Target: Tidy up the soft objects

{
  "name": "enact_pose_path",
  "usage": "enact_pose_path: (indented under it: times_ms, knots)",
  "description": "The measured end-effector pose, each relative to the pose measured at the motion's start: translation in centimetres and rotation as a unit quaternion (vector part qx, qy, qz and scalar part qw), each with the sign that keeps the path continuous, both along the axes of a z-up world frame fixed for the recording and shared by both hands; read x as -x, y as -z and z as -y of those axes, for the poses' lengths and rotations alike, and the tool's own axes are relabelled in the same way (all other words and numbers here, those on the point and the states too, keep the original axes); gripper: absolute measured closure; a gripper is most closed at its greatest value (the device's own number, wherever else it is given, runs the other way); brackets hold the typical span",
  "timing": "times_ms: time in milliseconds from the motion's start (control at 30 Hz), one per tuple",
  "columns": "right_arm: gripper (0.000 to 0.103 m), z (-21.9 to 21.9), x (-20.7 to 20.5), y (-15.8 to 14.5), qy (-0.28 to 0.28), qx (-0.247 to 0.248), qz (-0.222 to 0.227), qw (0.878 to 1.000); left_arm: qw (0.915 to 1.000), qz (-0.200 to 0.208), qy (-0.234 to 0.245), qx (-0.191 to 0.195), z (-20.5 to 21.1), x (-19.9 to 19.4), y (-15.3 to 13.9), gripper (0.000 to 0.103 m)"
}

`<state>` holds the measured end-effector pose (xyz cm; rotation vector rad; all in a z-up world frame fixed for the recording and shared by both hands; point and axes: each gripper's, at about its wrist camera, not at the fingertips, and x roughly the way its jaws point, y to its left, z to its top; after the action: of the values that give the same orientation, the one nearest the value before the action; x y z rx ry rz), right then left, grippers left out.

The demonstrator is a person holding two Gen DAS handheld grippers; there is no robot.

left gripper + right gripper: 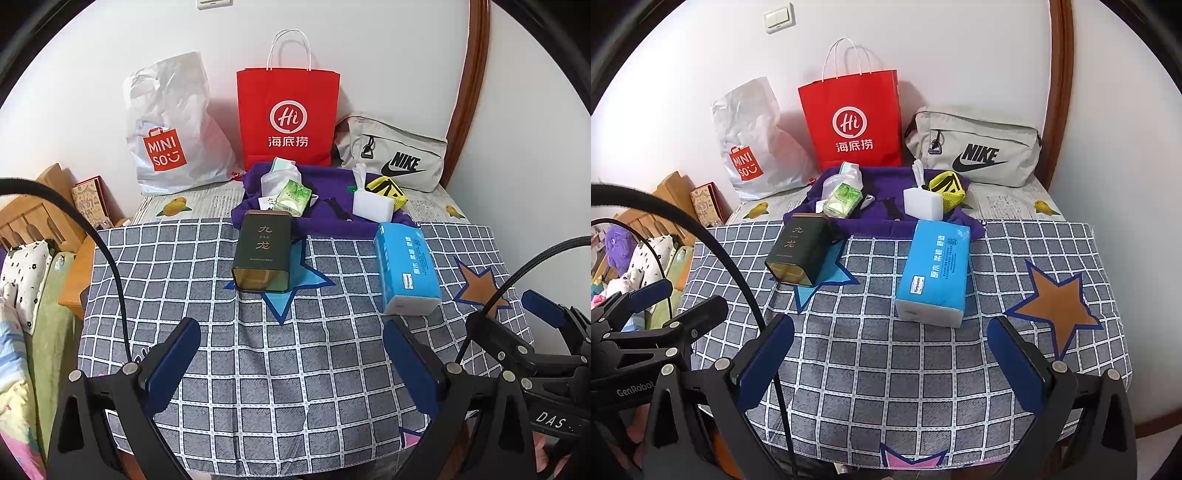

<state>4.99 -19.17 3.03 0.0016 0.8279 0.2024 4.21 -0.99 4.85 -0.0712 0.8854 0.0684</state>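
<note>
Both hand-held grippers hover low over the near edge of the table, side by side, each with its blue-padded fingers spread wide apart and holding nothing: the left hand-held gripper (291, 363) faces the middle of the checked cloth (258, 354), and the right hand-held gripper (892, 363) faces the part nearer the right edge. On the cloth, toward the far edge, a blue tissue pack (934, 271) lies flat with its short end toward the grippers, right of centre. Left of it, well apart, a dark green tin (263, 251) lies on its side on a blue star print. Behind both, at the far edge of the cloth, a purple cloth (325, 214) sits bunched, carrying a small green tissue packet (293, 195), a clear plastic wrapper (275, 179), a white sponge block (373, 206) and a yellow mesh pouch (388, 188). Along the far edge against the wall stand a white MINISO bag (173, 125), a red paper bag (288, 114) and a grey Nike pouch (395, 155)
</note>
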Motion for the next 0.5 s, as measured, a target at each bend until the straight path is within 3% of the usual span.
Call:
enact_pose_path:
  times_ms: [500]
  knots:
    - [0.000, 0.05, 0.03, -0.14, 0.001, 0.005, -0.002, 1.000, 0.9999, -0.002, 0.007, -0.009, -0.04, -0.12, -0.05, 0.003]
